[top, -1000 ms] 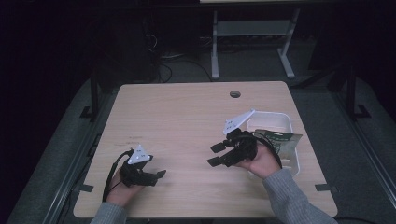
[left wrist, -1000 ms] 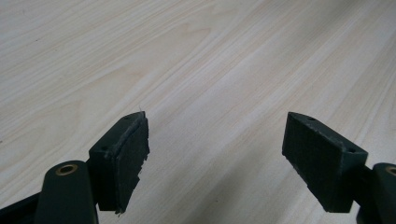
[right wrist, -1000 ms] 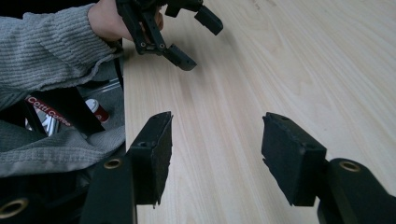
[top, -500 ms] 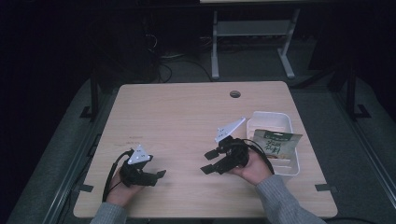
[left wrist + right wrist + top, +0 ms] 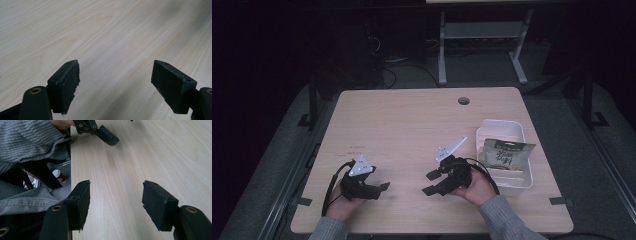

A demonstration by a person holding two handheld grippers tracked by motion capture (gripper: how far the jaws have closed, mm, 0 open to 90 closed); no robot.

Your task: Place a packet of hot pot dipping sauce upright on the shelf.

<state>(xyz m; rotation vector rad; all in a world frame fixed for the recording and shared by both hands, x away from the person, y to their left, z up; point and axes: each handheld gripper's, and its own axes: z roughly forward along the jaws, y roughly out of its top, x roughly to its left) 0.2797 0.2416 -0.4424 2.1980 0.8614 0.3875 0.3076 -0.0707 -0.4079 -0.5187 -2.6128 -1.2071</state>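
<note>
Since a second ago, my right gripper (image 5: 432,183) has drawn back from the tub (image 5: 504,129) toward my edge of the desk (image 5: 412,125), and now sits well left of it and nearer to me. My left gripper (image 5: 382,188) has stayed where it was, far to the tub's left, close to the near edge.

Both grippers are empty. In the left gripper view the left gripper (image 5: 115,85) has its jaws spread wide, with bare wood between them. In the right gripper view the right gripper (image 5: 116,202) is also wide open over bare wood, and beyond it I can see a jaw of my left one at the desk's edge, beside my grey sleeve (image 5: 27,137).

The tub is white and stands near the right edge of the desk. A green packet (image 5: 504,152) lies in its near half, tilted, with its top corner sticking out over the tub's right rim. My right hand (image 5: 474,187) is just left of the tub's near corner, apart from it. The cable hole (image 5: 463,100) in the desk lies beyond the tub, toward the far edge.
</note>
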